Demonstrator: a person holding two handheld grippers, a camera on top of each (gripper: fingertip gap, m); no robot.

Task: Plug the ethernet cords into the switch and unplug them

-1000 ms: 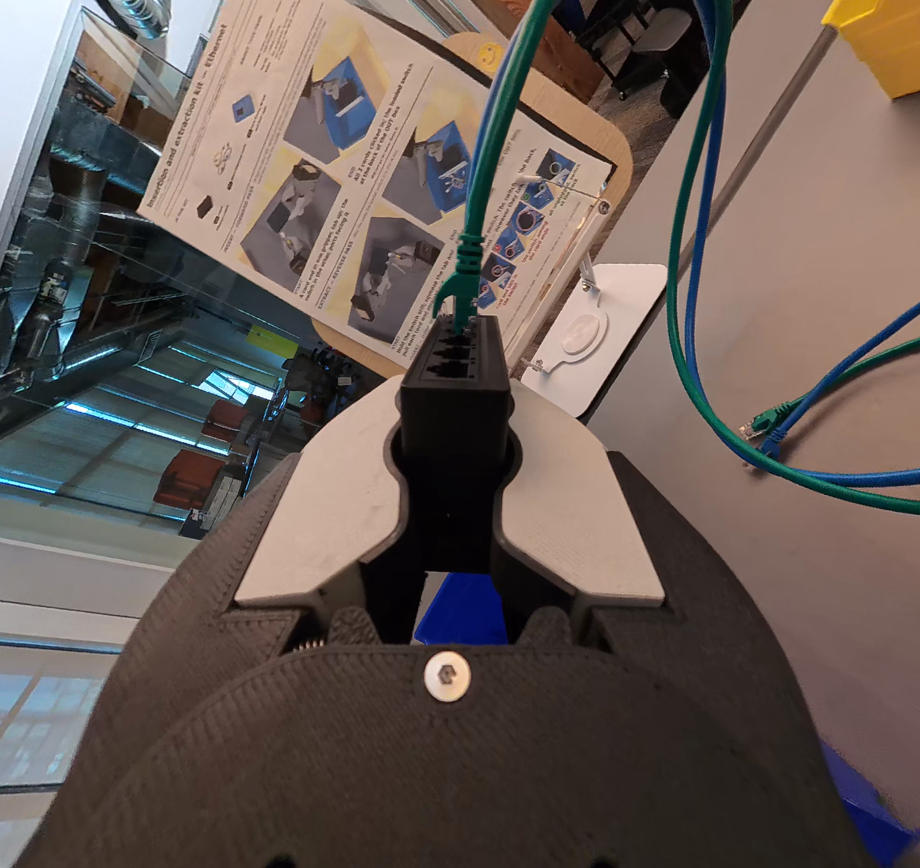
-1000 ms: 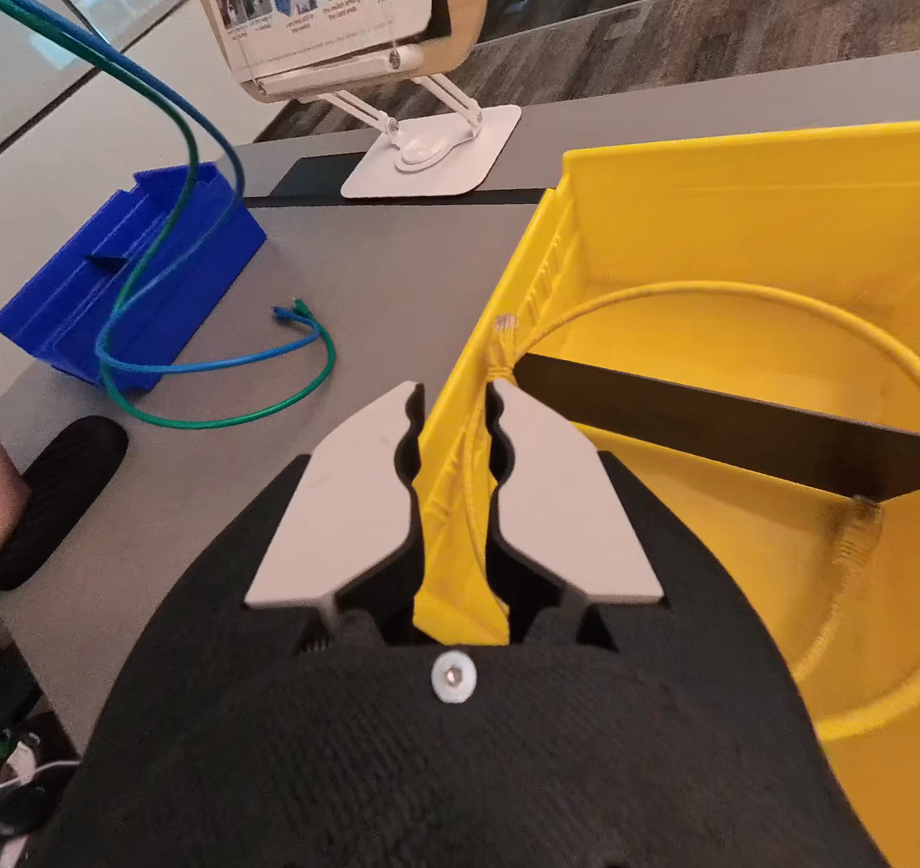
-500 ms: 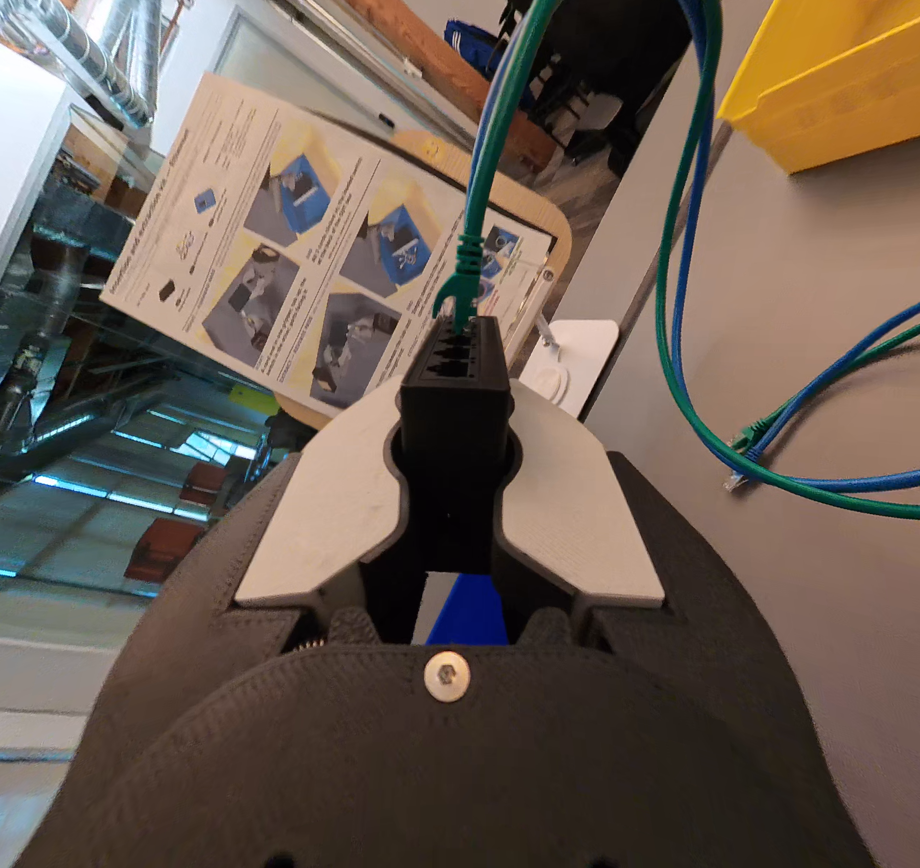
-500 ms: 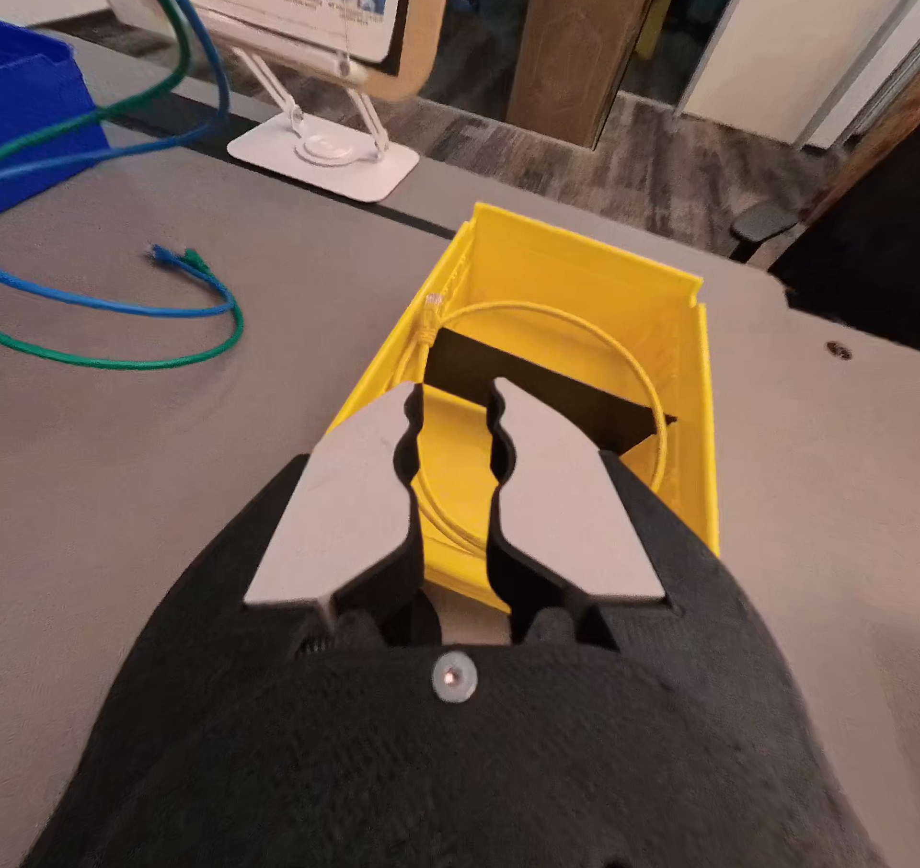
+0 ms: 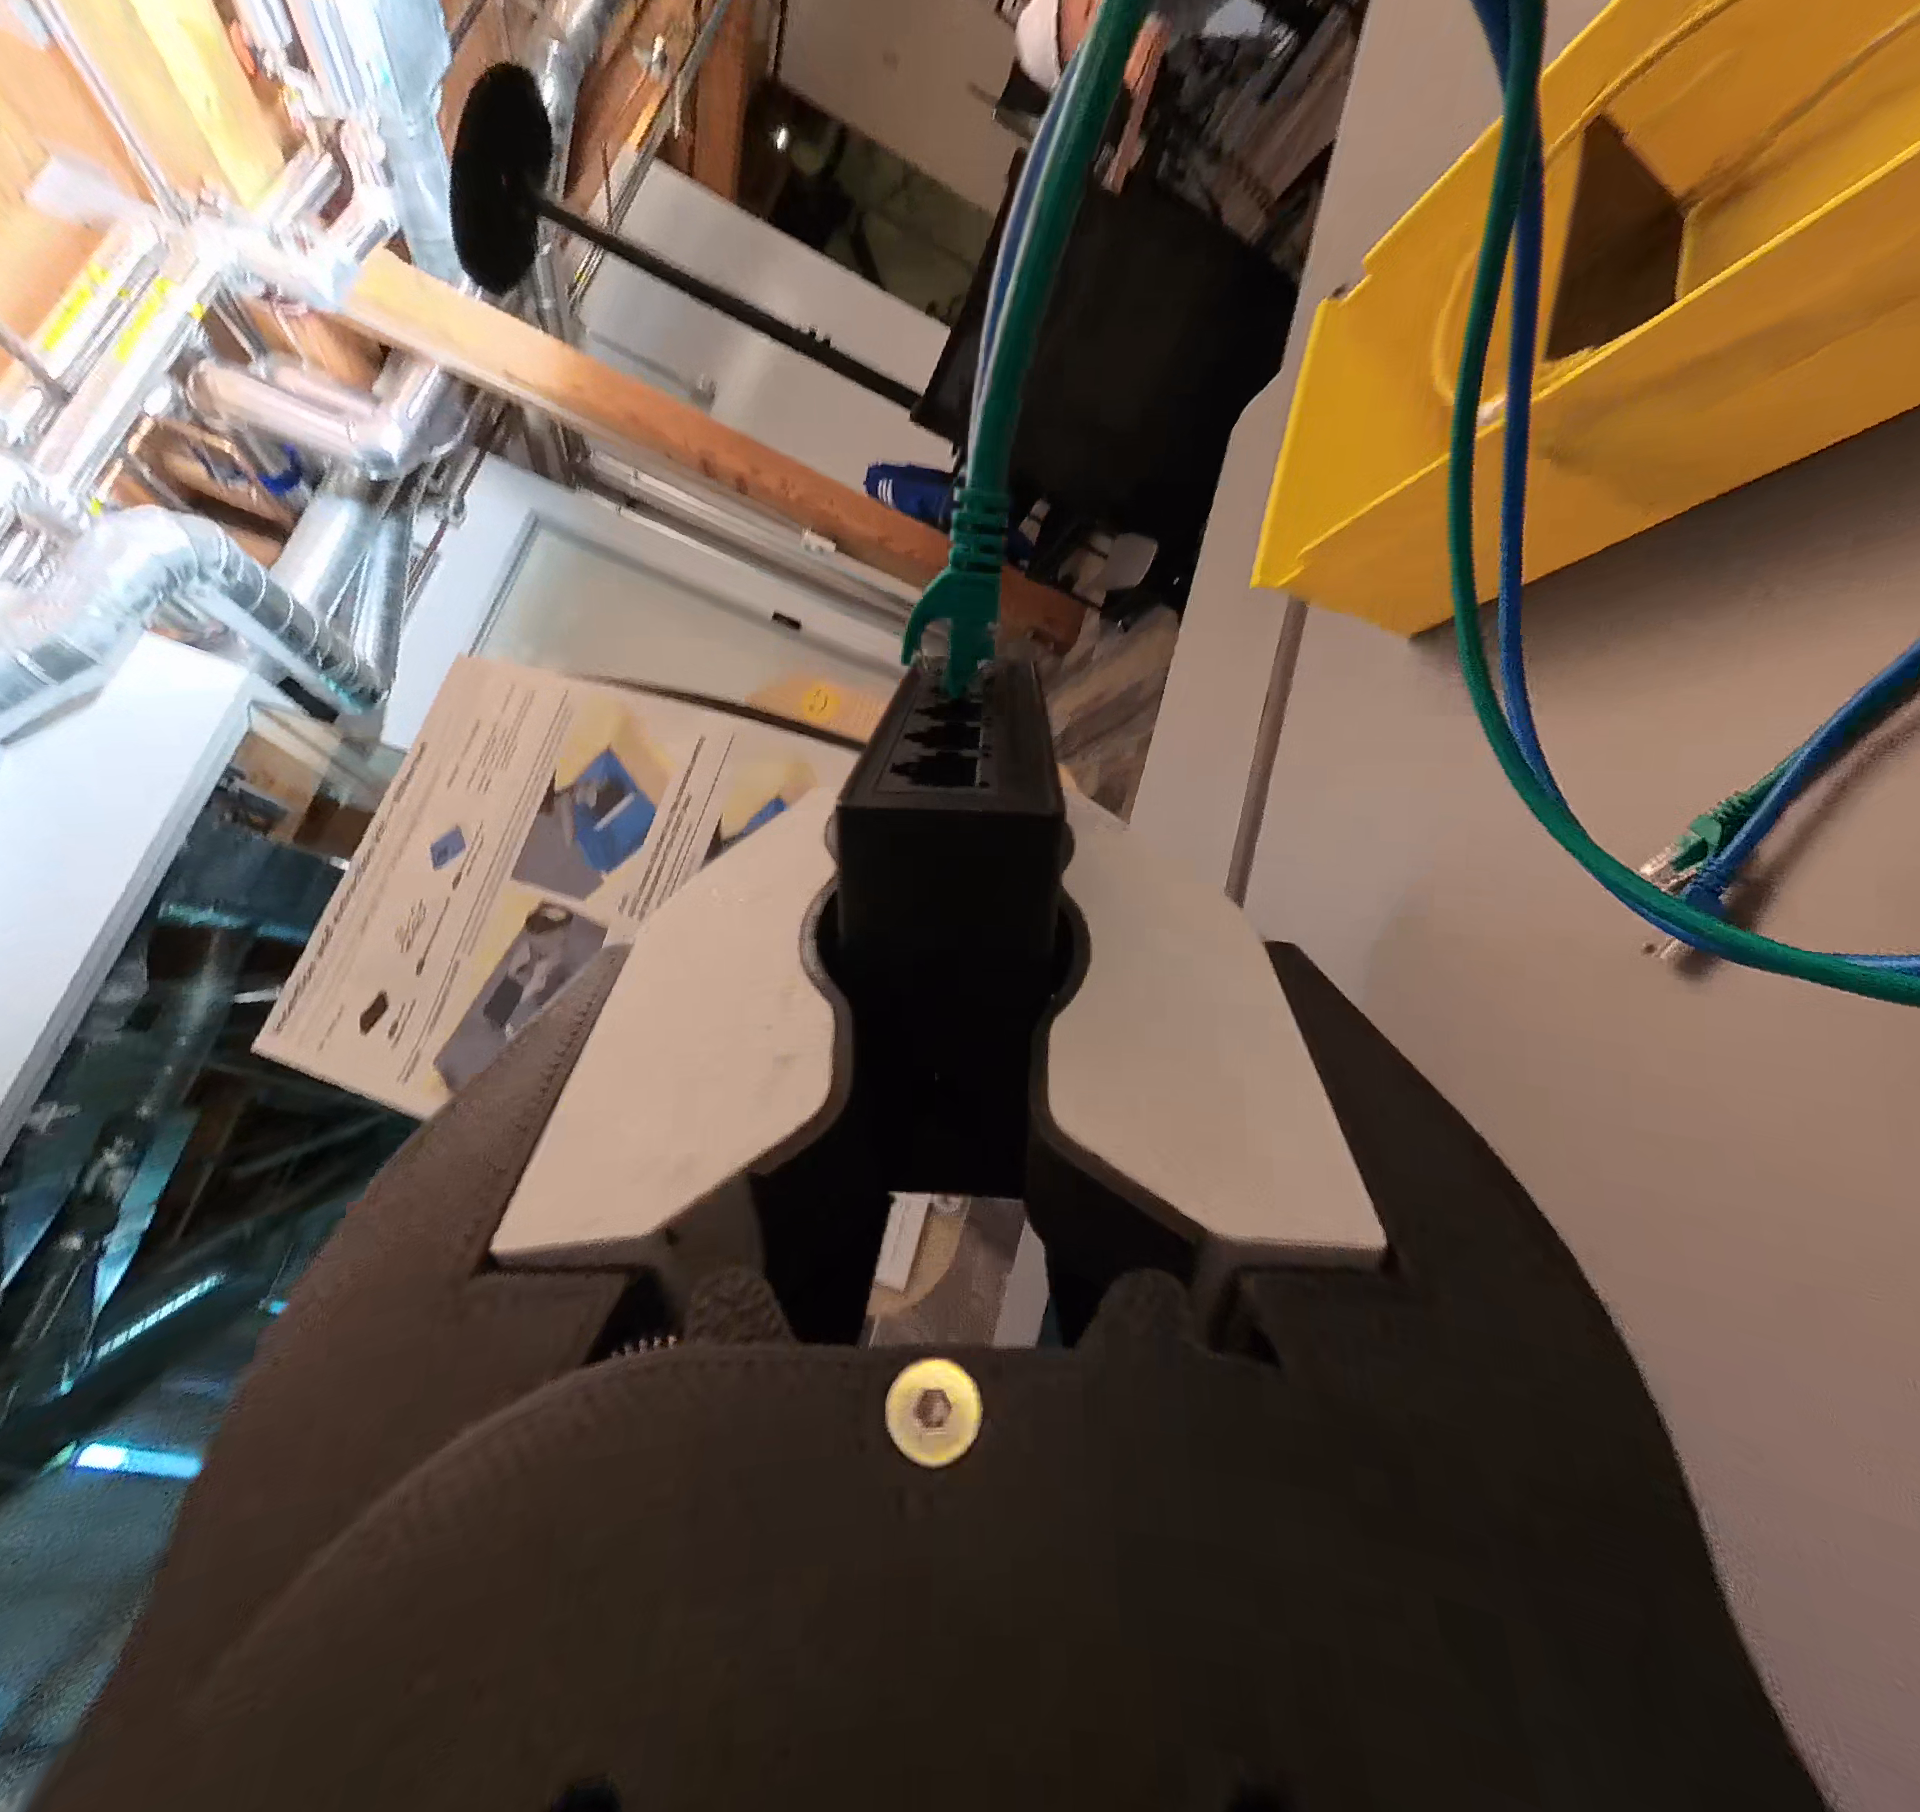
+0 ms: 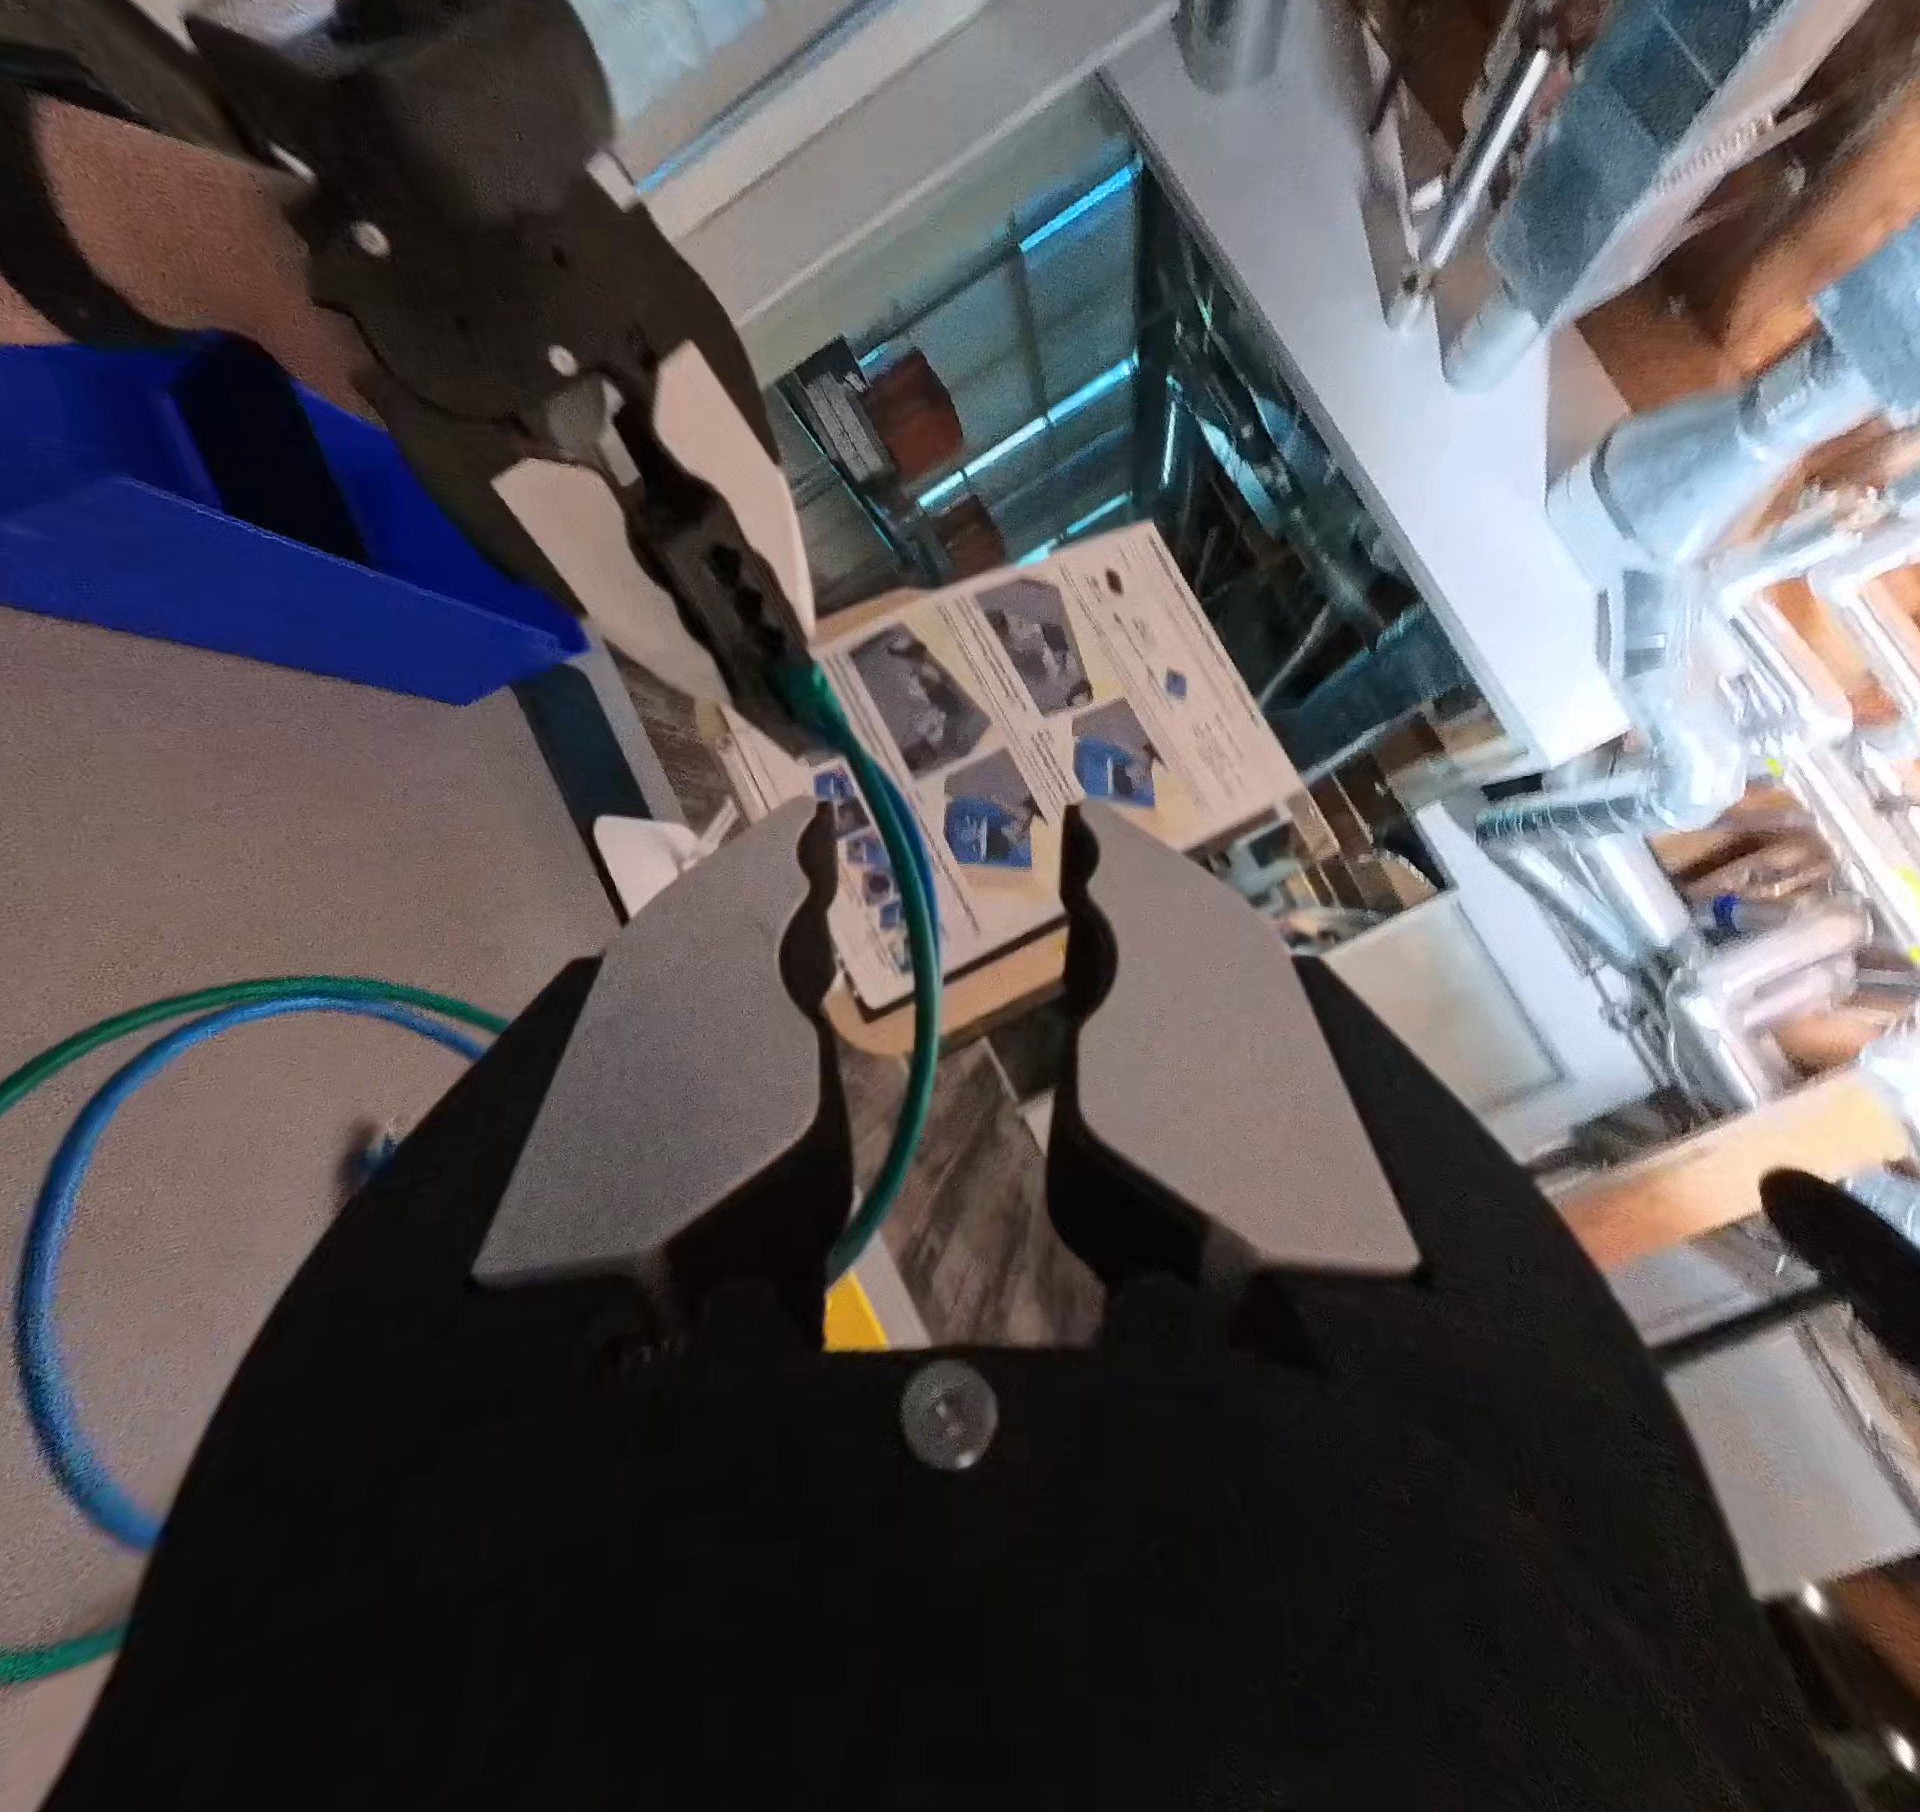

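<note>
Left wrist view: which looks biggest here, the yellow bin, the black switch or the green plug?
1. Yellow bin, though the frame edge cuts it off.
2. Black switch, clamped in the left claw; it sits nearer the camera, so true size is unsure.
3. Green plug, seated in the switch's far port.

A plain grey counter [image 5: 1558, 1191] carries everything. A yellow bin [image 5: 1621, 328] sits on it, a dark divider showing inside. Near that bin, the loose ends of a green cord [image 5: 1714, 822] and a blue cord [image 5: 1704, 889] lie side by side on the surface, their loops trailing across it. In the right wrist view a blue bin [image 6: 239, 536] rests on the counter, and beyond its edge the white base [image 6: 649, 853] of a stand bearing an instruction sheet [image 6: 1039, 713] sits on it.
</note>
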